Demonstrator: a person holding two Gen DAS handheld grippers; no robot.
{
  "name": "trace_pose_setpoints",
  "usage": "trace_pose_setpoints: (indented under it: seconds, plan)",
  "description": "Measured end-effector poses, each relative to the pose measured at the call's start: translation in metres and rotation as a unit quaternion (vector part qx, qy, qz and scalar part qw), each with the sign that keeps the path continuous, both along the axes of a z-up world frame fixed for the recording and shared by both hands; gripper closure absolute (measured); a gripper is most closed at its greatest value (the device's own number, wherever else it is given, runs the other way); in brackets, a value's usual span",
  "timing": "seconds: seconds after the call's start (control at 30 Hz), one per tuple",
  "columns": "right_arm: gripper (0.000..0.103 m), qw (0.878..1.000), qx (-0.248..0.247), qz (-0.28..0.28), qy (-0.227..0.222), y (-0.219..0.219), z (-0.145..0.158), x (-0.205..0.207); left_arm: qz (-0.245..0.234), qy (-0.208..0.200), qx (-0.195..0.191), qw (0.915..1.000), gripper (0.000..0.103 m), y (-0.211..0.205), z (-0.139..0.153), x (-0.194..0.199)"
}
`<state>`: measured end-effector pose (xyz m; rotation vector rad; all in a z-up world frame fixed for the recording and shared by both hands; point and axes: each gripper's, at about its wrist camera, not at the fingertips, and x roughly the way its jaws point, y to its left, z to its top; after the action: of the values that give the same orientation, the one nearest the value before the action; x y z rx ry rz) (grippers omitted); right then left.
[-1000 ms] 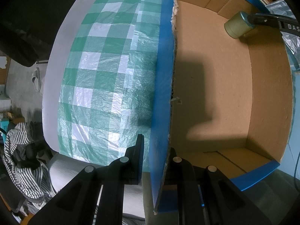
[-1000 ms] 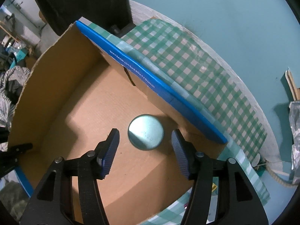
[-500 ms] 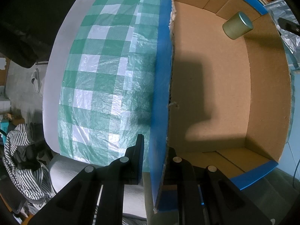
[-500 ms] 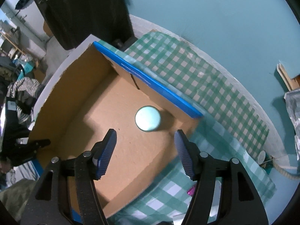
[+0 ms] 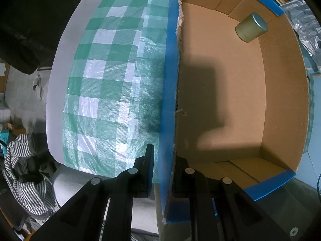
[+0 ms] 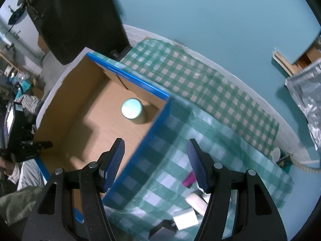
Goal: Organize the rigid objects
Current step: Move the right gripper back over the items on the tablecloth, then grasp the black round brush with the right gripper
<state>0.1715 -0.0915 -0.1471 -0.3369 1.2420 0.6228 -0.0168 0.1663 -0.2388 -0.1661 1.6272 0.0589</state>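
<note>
With the left gripper (image 5: 163, 172) clamped shut on the wall of the brown cardboard box w/ blue edges (image 5: 170, 80), and the small beige metal-lidded tin (image 6: 132, 110) inside at 11 o'clock, the right gripper (image 6: 157, 160), half-open & empty, should approach the blurred small items (image 6: 190, 210) at 5 o'clock slowly.

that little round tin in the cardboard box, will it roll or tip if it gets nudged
The round tin stands upright on its flat base in the cardboard box, squat and wide, so probably slides rather than tips. Knocked onto its side, its curved wall would likely roll. It looks rigid.
</note>
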Motion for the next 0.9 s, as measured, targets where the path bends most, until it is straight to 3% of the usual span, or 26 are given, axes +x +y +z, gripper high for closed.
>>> trace_pose_setpoints:
  seconds: [0.37, 0.9]
  plan:
    - [0.038, 0.996, -0.018, -0.082, 0.009, -0.084, -0.01, 0.004, -0.007, 0.003, 0.001, 1.0, 0.089, -0.003, -0.001, 0.004]
    - [0.038, 0.985, -0.05, -0.162, 0.029, -0.189, -0.065, 0.024, -0.003, 0.007, 0.002, 1.0, 0.089, -0.003, -0.001, 0.002]
